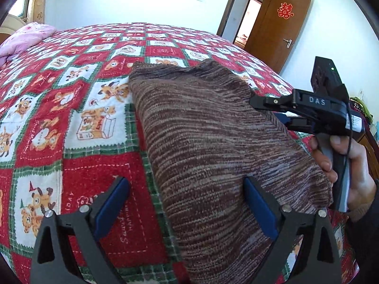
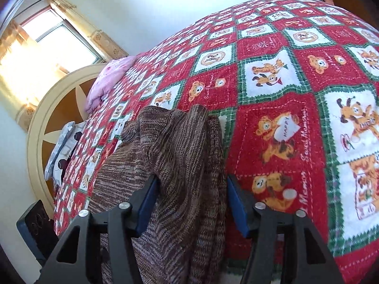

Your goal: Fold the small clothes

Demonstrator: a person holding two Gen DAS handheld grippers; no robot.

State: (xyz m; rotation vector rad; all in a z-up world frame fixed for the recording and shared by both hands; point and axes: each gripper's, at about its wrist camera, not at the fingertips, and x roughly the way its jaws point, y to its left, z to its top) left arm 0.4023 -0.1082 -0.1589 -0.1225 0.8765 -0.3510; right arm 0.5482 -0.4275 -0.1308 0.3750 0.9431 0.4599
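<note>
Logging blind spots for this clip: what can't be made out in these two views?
- Left wrist view: the brown knit garment runs off the bottom edge; its type and full shape are hidden.
- Left wrist view: the right gripper fingertips lie behind a garment fold; grip unclear.
- Right wrist view: bunched folds hide sleeves and neckline.
- Door decoration: too small to read.

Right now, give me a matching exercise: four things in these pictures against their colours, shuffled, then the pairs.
Things:
1. sweater
2. pillow
3. door
4. gripper pads

Colours:
A. blue
B. pink
C. streaky brown knit
D. orange-brown wood

Pairs: 1-C, 2-B, 3-D, 4-A
</note>
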